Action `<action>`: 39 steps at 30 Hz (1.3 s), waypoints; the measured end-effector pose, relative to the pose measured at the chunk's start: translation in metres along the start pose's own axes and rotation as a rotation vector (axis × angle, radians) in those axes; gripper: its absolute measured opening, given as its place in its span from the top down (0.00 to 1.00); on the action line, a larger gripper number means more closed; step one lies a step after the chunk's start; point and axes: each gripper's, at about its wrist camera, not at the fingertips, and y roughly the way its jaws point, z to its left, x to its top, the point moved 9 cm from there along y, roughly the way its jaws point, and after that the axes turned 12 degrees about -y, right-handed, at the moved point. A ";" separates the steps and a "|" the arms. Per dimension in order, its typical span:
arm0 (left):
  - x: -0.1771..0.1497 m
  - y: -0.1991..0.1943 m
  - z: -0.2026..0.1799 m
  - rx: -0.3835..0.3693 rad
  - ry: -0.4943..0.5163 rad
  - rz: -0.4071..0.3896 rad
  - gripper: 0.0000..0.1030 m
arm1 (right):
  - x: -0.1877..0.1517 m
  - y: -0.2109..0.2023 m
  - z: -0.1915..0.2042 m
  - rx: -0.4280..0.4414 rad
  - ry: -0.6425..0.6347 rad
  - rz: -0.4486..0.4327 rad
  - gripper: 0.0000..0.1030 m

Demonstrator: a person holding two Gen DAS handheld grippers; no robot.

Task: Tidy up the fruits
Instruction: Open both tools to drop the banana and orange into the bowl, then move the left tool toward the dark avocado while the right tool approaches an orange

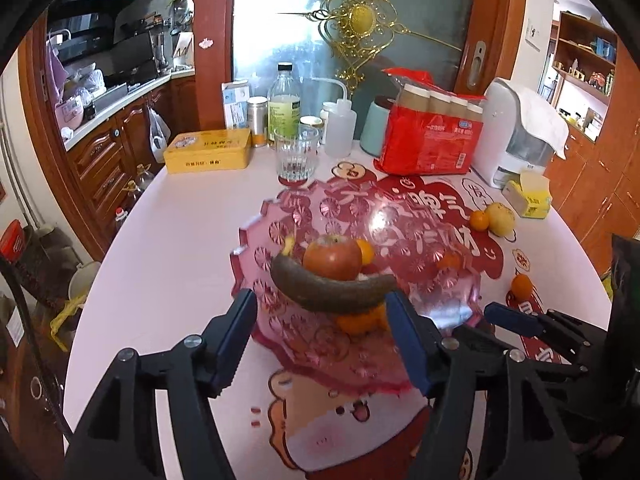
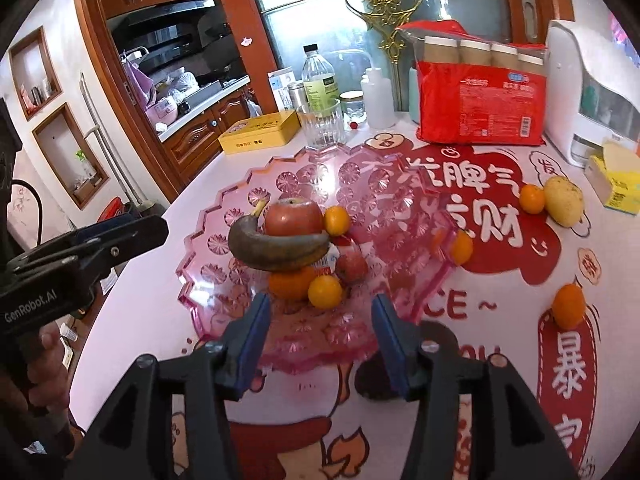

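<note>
A pink scalloped fruit bowl point(image 1: 276, 224) point(image 2: 224, 216) stands mid-table. It holds a dark brown banana point(image 1: 328, 290) point(image 2: 276, 248), a red apple point(image 1: 332, 256) point(image 2: 292, 218) and several oranges point(image 2: 325, 291). Loose on the table at the right lie a yellow pear point(image 1: 500, 218) point(image 2: 564, 200) with an orange point(image 1: 479, 220) point(image 2: 532, 199) beside it, and another orange point(image 1: 522, 286) point(image 2: 568, 306) nearer. My left gripper point(image 1: 320, 340) is open and empty at the bowl's near rim. My right gripper point(image 2: 320, 340) is open and empty, just short of the bowl.
At the table's back stand a yellow tin point(image 1: 208, 150), a glass point(image 1: 296, 156), bottles point(image 1: 284, 104), a red pack of cups point(image 1: 432, 136) and a white appliance point(image 1: 516, 132). A yellow box point(image 1: 528, 194) sits at the right edge. Kitchen cabinets are left.
</note>
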 end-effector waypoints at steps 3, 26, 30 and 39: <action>-0.014 -0.007 -0.002 -0.011 -0.006 0.027 0.35 | -0.010 -0.010 0.000 -0.006 0.016 0.005 0.48; -0.105 -0.015 -0.068 -0.034 -0.073 0.228 0.32 | -0.117 -0.060 -0.079 -0.009 0.250 0.139 0.46; -0.109 -0.011 -0.081 -0.014 -0.133 0.231 0.32 | -0.121 -0.066 -0.100 0.003 0.252 0.160 0.46; -0.118 0.006 -0.113 0.021 -0.202 0.240 0.32 | -0.129 -0.076 -0.153 0.015 0.225 0.209 0.40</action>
